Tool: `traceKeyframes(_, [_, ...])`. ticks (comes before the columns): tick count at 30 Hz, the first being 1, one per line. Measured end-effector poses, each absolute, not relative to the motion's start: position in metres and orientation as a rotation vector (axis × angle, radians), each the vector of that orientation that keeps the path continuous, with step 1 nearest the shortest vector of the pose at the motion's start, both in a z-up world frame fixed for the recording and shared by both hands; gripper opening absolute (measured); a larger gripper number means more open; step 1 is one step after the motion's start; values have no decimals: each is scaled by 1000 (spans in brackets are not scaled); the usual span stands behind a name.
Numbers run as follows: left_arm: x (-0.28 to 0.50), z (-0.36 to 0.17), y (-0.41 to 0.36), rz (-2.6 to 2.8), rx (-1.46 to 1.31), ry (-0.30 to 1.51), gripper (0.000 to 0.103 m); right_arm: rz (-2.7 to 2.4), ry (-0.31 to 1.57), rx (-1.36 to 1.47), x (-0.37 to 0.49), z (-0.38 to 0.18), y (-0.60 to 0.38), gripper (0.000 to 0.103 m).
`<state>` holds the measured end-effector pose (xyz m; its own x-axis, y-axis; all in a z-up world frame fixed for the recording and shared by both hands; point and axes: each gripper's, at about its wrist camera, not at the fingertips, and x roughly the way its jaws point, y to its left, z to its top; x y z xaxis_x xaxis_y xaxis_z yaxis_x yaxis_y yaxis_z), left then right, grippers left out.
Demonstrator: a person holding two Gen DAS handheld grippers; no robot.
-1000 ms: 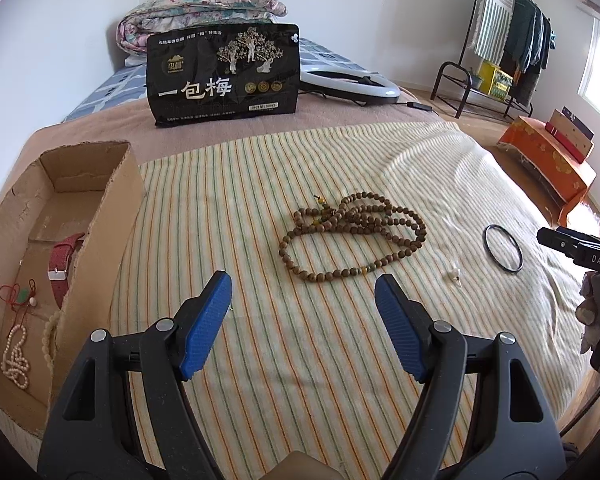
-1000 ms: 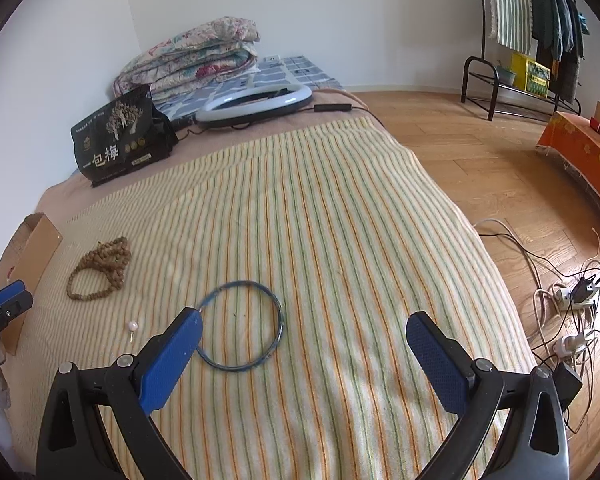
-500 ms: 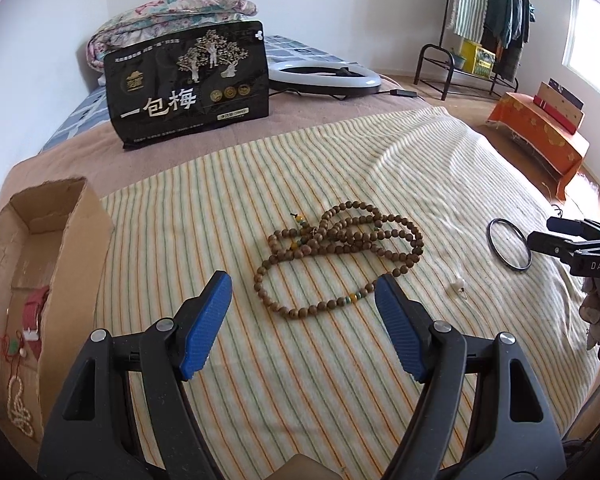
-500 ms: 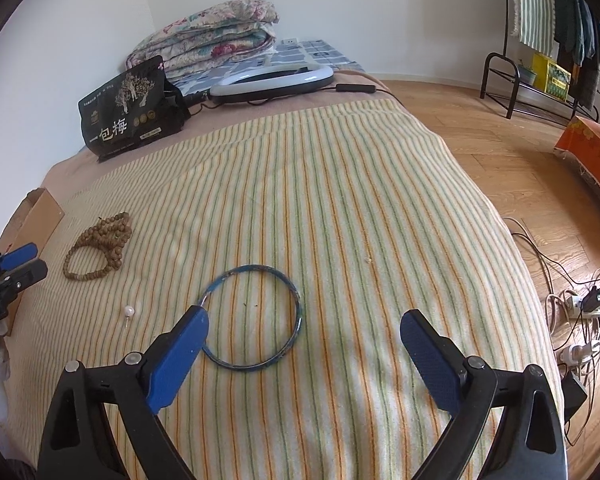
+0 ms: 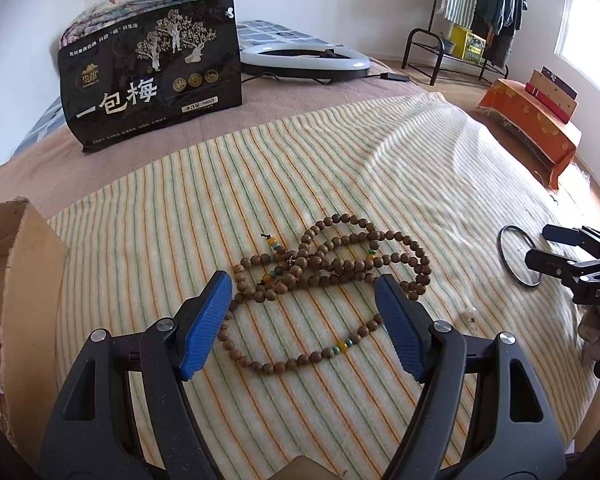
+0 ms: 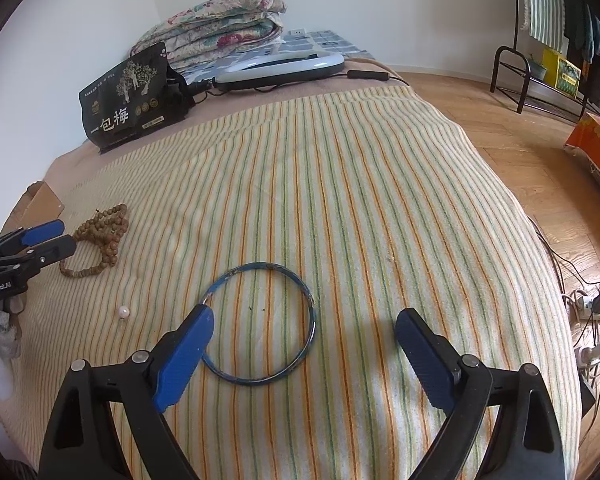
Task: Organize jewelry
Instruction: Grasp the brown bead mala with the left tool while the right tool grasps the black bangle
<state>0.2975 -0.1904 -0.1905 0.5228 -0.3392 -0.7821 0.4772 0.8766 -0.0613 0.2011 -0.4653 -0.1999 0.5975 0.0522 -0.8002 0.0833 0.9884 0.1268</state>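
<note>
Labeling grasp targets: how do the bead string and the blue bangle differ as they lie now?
1. The bead string is many brown wooden beads with a few yellow and teal ones; the blue bangle is one thin ring.
2. The bead string lies bunched in overlapping loops; the bangle is a single open circle.
3. The bead string sits ahead of the left gripper; the bangle sits by the right gripper, which is closing.

Both lie flat on the striped blanket, ungrasped.

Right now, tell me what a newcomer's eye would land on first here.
First, the long strand of brown wooden beads heaped in loops on the striped yellow blanket, straight ahead of the left gripper with its jaws open. Next, the thin blue metal bangle lying flat before the right gripper, whose jaws are closing, gripping nothing. Behind stands a black snack bag with gold trees.
</note>
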Motion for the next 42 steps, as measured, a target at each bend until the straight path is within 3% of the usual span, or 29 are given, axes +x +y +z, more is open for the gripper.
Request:
traceKeyframes(19, [317, -211, -212, -543, 244, 918, 76, -5, 940, 89, 214, -206, -453, 95])
traceKeyframes(22, [315, -213, -217, -567, 266, 910, 62, -4, 938, 80, 215, -208, -453, 94])
traceKeyframes(24, [313, -213, -219, -584, 269, 906, 46, -5, 935, 75, 215, -208, -452, 91])
traceKeyframes(26, [312, -213, -221, -591, 270, 905, 38, -4, 932, 71, 214, -208, -451, 86])
traceKeyframes(27, [312, -213, -222, -597, 266, 905, 28, -3, 930, 69, 213, -208, -451, 84])
traceKeyframes(30, [310, -212, -224, -591, 266, 900, 11, -3, 922, 60, 212, -207, -450, 70])
traceKeyframes(34, [307, -210, -222, -584, 237, 900, 11, 7, 907, 47, 210, -205, -448, 32])
traceKeyframes(38, [302, -201, -212, -587, 163, 907, 11, 12, 907, 62, 208, -202, -451, 7])
traceKeyframes(42, [290, -186, -201, -584, 134, 875, 11, 29, 909, 101, 205, -198, -456, 2])
